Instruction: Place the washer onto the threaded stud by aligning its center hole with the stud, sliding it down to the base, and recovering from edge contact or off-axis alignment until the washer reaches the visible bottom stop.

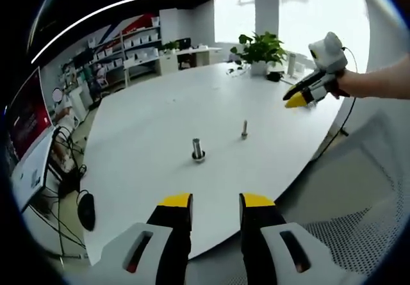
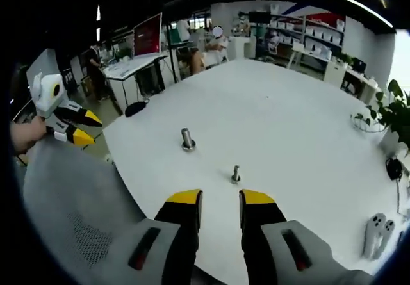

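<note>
Two metal studs stand upright on the white table (image 1: 154,112). The thicker stud (image 1: 198,150) (image 2: 187,139) has a wider ring at its foot; I cannot tell if that ring is a washer. The thinner threaded stud (image 1: 244,129) (image 2: 236,174) stands a short way from it. My left gripper (image 1: 216,202) hovers off the table edge, open and holding nothing; from the right gripper view it (image 2: 82,128) appears at the far left. My right gripper (image 2: 220,200) is open too, just short of the thinner stud, and a hand holds it (image 1: 300,98) over the table's right side.
A potted plant (image 1: 261,48) (image 2: 392,115) stands at the table's far side beside a small black item (image 1: 275,75). Two white objects (image 2: 378,232) lie near the table edge. A grey mesh chair back (image 1: 359,234) (image 2: 70,208) is close under both grippers. Shelves and desks line the room.
</note>
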`<action>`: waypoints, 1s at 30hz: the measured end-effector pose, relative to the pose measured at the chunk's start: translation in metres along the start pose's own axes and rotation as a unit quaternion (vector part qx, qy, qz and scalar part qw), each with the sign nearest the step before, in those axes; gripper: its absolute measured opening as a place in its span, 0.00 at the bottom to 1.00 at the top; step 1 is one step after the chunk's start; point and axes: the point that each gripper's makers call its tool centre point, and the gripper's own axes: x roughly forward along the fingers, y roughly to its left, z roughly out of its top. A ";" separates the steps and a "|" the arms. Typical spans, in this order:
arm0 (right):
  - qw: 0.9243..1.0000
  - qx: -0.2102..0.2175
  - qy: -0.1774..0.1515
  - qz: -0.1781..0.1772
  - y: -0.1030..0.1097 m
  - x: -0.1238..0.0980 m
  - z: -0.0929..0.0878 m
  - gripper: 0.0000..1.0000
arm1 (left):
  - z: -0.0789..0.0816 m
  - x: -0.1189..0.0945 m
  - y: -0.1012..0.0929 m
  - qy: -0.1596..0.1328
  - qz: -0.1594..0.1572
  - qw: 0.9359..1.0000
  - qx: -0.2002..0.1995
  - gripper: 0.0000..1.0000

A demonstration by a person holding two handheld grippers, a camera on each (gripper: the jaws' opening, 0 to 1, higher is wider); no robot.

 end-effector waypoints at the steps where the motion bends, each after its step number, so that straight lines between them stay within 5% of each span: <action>1: 1.000 0.019 -0.005 0.002 0.000 -0.006 0.000 0.27 | 0.000 0.000 0.000 -0.001 0.000 1.000 0.000 0.27; 12: 0.998 0.053 -0.026 -0.014 0.009 -0.044 -0.015 0.29 | 0.011 -0.005 -0.001 -0.032 -0.001 0.999 -0.007 0.26; 30: 0.993 0.100 -0.060 -0.034 0.015 -0.062 -0.035 0.29 | 0.019 -0.007 -0.003 -0.056 -0.011 0.998 -0.020 0.29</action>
